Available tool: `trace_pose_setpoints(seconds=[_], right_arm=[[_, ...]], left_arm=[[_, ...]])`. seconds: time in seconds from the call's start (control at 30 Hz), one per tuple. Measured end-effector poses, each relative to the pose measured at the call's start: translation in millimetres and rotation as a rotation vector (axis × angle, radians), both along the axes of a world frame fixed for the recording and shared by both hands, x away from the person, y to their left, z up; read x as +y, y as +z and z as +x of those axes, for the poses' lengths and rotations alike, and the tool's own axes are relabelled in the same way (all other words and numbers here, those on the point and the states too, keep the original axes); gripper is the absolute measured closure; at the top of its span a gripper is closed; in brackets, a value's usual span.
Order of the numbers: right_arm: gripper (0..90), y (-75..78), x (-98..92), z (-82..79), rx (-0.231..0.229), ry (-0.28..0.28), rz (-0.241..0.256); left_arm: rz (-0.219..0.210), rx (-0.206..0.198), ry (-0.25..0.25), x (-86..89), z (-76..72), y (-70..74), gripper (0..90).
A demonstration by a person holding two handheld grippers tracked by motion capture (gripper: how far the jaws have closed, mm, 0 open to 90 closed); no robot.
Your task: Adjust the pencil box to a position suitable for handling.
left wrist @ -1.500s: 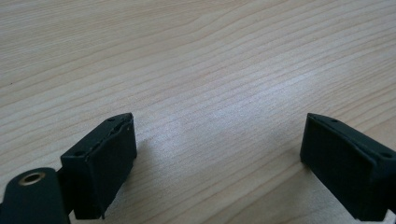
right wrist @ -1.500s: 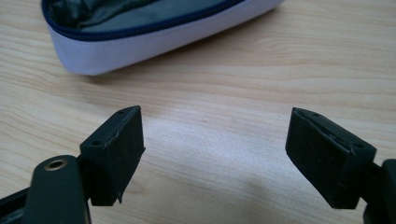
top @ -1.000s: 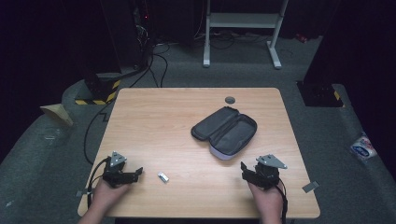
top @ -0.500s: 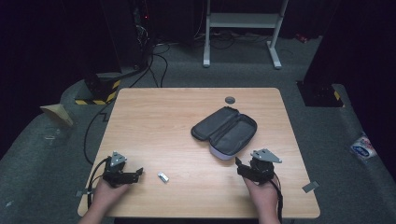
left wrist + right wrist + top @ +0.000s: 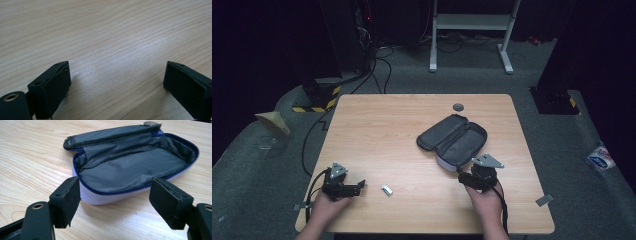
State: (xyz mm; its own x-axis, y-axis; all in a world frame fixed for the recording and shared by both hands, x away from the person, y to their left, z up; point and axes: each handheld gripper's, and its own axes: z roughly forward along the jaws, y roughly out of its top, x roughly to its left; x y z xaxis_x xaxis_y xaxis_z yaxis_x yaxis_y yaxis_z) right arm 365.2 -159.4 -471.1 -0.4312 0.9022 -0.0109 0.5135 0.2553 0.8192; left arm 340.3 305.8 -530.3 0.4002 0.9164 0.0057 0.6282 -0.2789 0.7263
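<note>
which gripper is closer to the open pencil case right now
Right. The right gripper sits just at the near end of the open pencil case, jaws open and facing it. The left gripper rests near the table's front left corner, far from the case.

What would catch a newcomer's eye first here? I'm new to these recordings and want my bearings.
The open zip pouch, grey-lined with a blue zipper, lies unzipped on the right half of the wooden table. The right gripper sits just before its near end, jaws open toward it. Near the left gripper, also open, lies a small silvery object on bare wood.
</note>
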Motion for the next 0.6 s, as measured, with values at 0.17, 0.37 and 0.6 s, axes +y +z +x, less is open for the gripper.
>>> trace_pose_setpoints(seconds=[0.17, 0.37, 0.6], right_arm=[[25.9, 0.1, 11.0, 5.5, 0.01, 0.018, 0.002], [29.3, -2.0, 22.7, 11.2, 0.023, 0.04, 0.003], [47.6, -9.4, 36.5, 17.4, 0.064, 0.072, 0.005]], left_arm=[[0.0, 0.001, -0.003, 0.1, 0.0, 0.0, 7.7], [-0.001, 0.001, -0.006, 0.1, -0.1, 0.0, 7.7], [-0.001, 0.002, -0.009, 0.1, -0.3, 0.0, 7.7]])
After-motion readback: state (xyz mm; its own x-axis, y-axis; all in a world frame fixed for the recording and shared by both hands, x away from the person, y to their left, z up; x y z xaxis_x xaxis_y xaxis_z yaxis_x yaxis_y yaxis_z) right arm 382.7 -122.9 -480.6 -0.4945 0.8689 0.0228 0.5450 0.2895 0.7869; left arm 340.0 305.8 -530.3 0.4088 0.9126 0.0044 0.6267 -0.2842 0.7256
